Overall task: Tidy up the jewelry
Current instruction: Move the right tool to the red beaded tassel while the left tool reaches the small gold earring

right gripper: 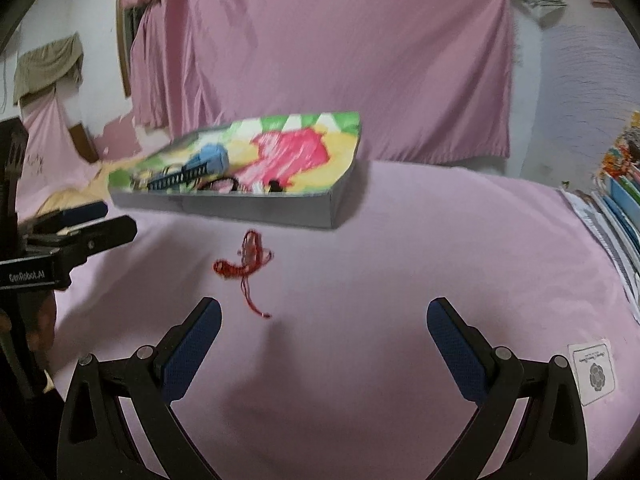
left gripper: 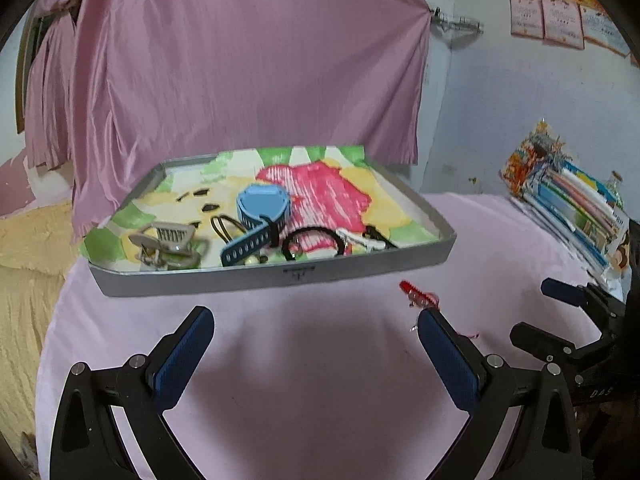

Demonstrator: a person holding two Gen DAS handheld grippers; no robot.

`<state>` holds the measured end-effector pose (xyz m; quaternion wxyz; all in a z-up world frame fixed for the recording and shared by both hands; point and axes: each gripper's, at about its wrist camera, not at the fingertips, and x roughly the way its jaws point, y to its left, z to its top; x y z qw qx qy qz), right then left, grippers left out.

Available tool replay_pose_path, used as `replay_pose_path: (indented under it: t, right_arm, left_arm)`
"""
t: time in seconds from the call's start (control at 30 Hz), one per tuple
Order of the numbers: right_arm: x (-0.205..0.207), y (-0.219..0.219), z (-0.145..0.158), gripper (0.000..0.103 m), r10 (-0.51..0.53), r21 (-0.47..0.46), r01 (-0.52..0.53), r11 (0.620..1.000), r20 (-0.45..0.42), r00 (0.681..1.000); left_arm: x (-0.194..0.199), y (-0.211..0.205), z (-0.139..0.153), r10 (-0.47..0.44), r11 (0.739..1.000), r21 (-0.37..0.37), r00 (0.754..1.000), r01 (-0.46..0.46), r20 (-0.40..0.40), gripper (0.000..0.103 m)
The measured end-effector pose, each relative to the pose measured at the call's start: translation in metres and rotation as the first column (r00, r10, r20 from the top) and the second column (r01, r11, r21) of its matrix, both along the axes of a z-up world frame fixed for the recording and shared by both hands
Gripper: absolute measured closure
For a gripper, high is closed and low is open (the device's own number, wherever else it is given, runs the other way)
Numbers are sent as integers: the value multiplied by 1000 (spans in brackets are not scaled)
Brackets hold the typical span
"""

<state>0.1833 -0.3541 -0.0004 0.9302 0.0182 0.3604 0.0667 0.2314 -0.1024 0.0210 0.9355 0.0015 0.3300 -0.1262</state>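
A grey tray with a colourful paper lining stands on the pink cloth; it also shows in the right wrist view. In it lie a blue watch, a beige hair claw, a black hair tie and small pieces. A red string bracelet lies on the cloth in front of the tray, just beyond my left gripper's right finger. My left gripper is open and empty. My right gripper is open and empty, the bracelet just ahead of its left finger.
A stack of books and papers lies at the right edge of the cloth. A pink curtain hangs behind the tray. A yellow blanket lies to the left. A white label is on the cloth at near right.
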Motion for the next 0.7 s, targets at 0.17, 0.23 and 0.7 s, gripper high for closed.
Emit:
replay_pose_path:
  t: [0.17, 0.23, 0.7]
  right_arm:
    - [8, 5, -8, 2, 49, -42, -52, 998, -66, 997]
    - [11, 6, -11, 2, 58, -47, -63, 997, -88, 994]
    - [32, 20, -14, 40, 216, -68, -230, 971, -168, 962]
  left_arm:
    - [4, -6, -8, -7, 1000, 26, 999, 8, -47, 1]
    - [6, -9, -12, -13, 999, 33, 997, 15, -71, 1]
    - [9, -20, -24, -56, 998, 3, 989, 57, -140, 1]
